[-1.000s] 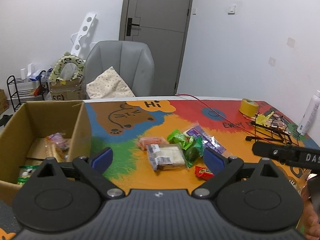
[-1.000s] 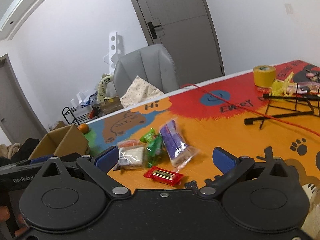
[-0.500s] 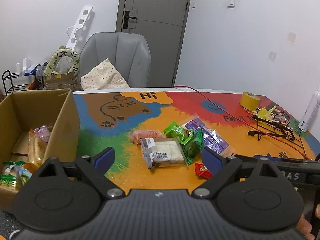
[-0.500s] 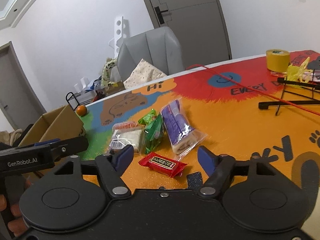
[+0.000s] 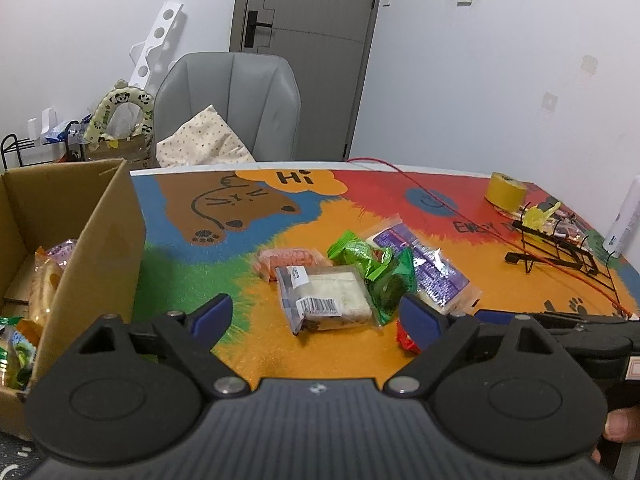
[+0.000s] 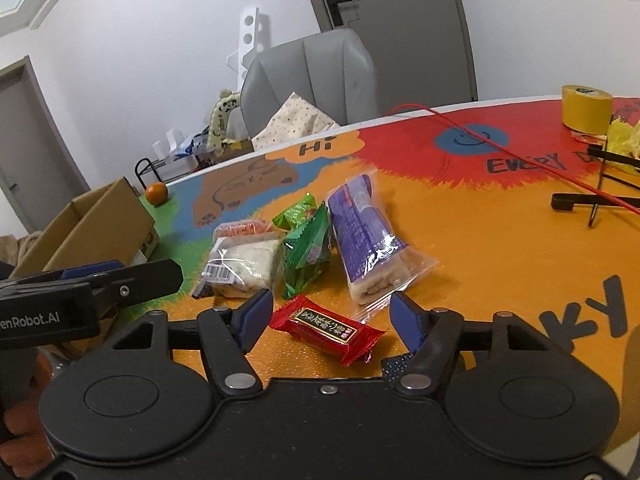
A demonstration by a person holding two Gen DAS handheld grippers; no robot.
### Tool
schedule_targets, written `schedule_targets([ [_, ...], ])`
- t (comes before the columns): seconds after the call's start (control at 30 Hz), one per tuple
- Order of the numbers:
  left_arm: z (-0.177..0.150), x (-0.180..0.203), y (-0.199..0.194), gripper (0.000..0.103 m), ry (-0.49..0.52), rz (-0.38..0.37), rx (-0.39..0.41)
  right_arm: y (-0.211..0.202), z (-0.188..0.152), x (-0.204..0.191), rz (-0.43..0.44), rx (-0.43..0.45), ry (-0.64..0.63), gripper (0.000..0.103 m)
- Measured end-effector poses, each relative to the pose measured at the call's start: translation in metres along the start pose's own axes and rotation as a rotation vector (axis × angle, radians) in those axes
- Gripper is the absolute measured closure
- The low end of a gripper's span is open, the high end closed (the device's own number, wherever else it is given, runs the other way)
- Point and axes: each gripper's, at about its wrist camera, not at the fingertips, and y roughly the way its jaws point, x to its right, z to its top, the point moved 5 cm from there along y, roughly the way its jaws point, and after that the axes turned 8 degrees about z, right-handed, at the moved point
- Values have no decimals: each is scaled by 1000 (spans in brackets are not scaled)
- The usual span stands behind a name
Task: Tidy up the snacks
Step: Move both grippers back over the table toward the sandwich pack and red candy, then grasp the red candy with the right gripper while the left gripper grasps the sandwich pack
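On the counter point(image 6: 500, 248), the right tongs point(image 6: 332, 318), unclenched but narrowed since a second ago, straddled the red snack point(image 6: 326, 330), poised to grasp.

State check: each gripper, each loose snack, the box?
left gripper: open, closing, empty
right gripper: open, fingers straddling red bar
red bar: flat, not gripped
sandwich pack: flat on table
purple roll: flat, sealed
green packets: piled
cardboard box: open, snacks inside

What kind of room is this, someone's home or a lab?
Probably a room at home or a small office made homely: a table with a bright cartoon mat, a padded grey chair holding a cushion, and a plain door.
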Motion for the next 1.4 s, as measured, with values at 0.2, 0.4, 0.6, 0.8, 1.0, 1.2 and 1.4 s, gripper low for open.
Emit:
schedule_targets([
  [0.2, -3, -2, 9, 13, 0, 14, -21, 8, -10, -1, -20, -25, -35, 53],
  [0.4, -1, 4, 18, 13, 11, 15, -28, -2, -12, 11, -28, -23, 12, 84],
  [0.6, -1, 12, 31, 13, 28, 18, -37, -6, -14, 14, -20, -18, 47, 85],
  [0.8, -2, 18, 49, 13, 48, 34, -47, -10, -13, 22, -34, -2, 84, 85],
  [1.0, 0, 24, 63, 13, 53, 42, -49, -10, -13, 25, -48, 8, 99, 85],
  [1.2, -4, 28, 76, 13, 59, 59, -63, -9, -13, 21, -80, 14, 99, 85],
  [1.4, -12, 29, 80, 21, 86, 89, -56, -7, -13, 17, -100, 18, 80, 81],
])
